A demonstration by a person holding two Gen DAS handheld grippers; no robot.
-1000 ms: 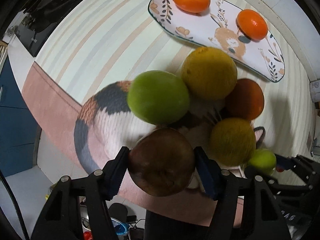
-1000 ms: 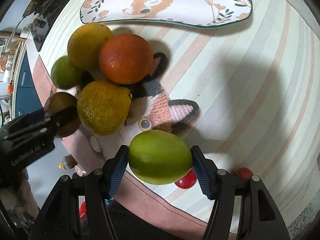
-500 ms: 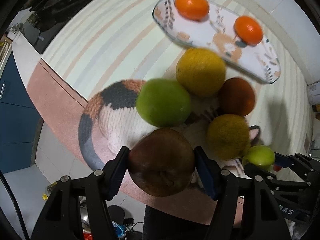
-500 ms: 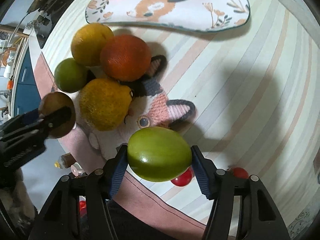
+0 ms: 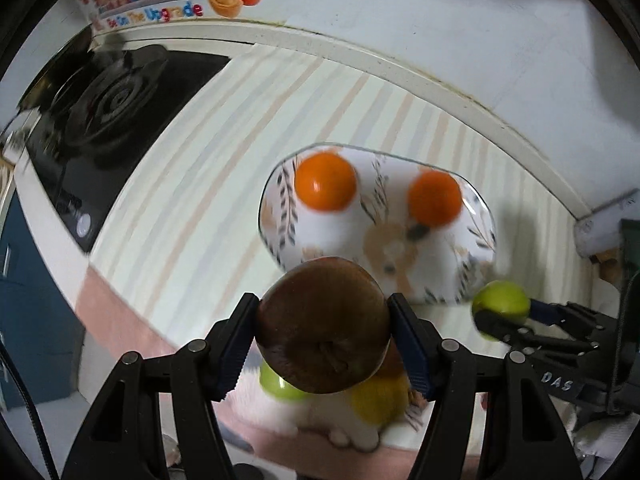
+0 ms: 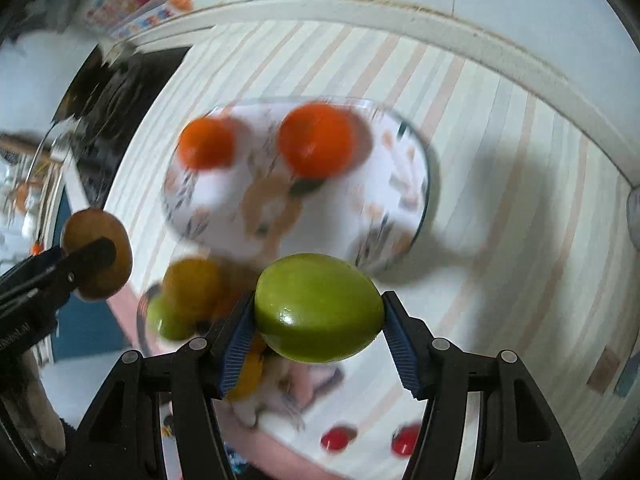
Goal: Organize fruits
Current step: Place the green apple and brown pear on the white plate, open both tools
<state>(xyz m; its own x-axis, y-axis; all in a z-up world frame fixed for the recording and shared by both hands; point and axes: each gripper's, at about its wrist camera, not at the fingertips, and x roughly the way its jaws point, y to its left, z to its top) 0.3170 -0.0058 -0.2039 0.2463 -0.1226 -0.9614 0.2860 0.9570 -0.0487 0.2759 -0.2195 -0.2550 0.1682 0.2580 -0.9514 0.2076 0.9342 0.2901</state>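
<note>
Left gripper (image 5: 323, 326) clamps a brown fruit (image 5: 322, 325), right gripper (image 6: 319, 309) a green fruit (image 6: 319, 307) — the plate (image 5: 472, 236) holds two oranges (image 5: 325, 181).

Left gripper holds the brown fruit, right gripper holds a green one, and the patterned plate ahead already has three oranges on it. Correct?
Not quite. The plate holds two oranges, not three; both wrist views show this. The rest stands: the left gripper is shut on the brown fruit, and the right gripper on the green fruit.
</note>
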